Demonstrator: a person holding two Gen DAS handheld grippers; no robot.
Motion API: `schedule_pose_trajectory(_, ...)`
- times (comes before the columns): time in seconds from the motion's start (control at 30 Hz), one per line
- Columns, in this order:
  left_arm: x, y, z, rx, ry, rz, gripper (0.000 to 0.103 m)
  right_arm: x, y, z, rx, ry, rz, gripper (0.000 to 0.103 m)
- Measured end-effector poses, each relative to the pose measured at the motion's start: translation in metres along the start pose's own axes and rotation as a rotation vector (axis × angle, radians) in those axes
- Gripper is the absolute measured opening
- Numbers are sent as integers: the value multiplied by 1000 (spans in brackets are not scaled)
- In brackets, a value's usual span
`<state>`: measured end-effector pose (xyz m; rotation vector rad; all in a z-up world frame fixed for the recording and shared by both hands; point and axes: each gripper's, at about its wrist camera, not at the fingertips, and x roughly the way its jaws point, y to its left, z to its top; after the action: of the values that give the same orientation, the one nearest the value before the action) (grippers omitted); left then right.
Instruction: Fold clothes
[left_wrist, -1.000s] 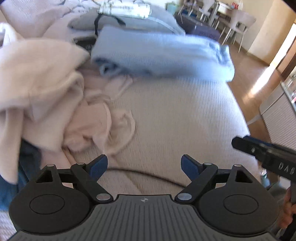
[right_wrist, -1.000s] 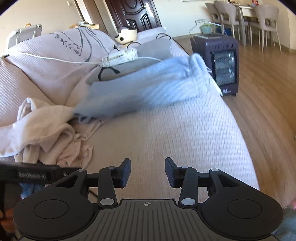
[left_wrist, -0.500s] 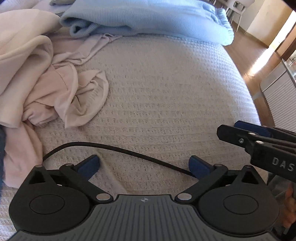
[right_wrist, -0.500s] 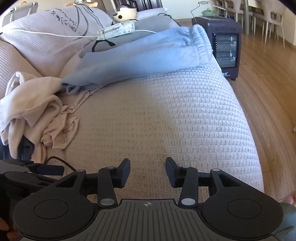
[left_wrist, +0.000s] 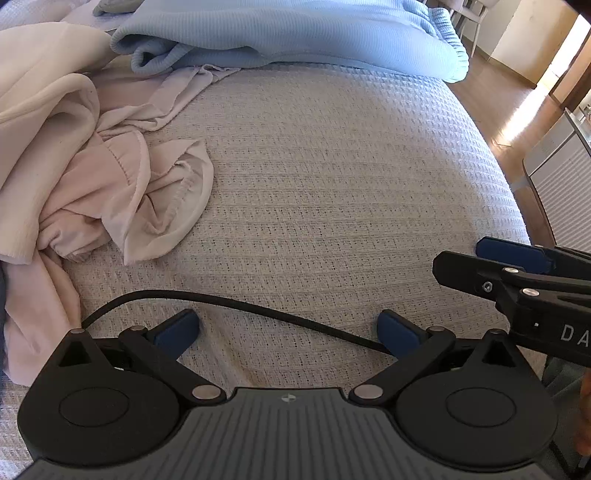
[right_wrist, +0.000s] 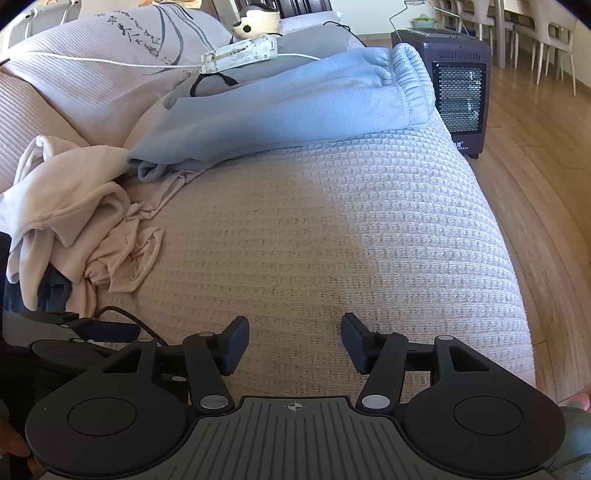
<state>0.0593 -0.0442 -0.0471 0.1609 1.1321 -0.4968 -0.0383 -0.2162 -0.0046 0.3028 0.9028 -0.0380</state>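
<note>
A folded light-blue knit garment (left_wrist: 295, 33) (right_wrist: 295, 107) lies across the far side of the sofa seat. A crumpled heap of cream and pale-pink clothes (left_wrist: 81, 155) (right_wrist: 74, 221) sits at the left. My left gripper (left_wrist: 288, 328) hovers wide open over the near part of the seat, nothing between its fingers; a black cable (left_wrist: 236, 304) runs just past its tips. My right gripper (right_wrist: 295, 341) hangs above the seat with its jaws opening and nothing between them. It also shows at the right edge of the left wrist view (left_wrist: 491, 262).
The seat wears a waffle-weave cover (right_wrist: 332, 236). A pillow (right_wrist: 110, 48) and a white power strip (right_wrist: 240, 53) lie at the back. A dark heater (right_wrist: 458, 85) stands on the wooden floor, with chairs (right_wrist: 517, 29) behind it. A white cabinet (left_wrist: 565, 177) is at the right.
Both grippers sank toward the seat, so the blue garment slid up the views. The left jaws spread wider, then held. The right jaws widened in the last half second.
</note>
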Motion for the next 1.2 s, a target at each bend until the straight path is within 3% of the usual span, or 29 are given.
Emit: schedule_pose_trajectory(1.2, -1, 0, 0, 26, -14, 8, 103, 0, 2, 0, -7, 5, 7, 62)
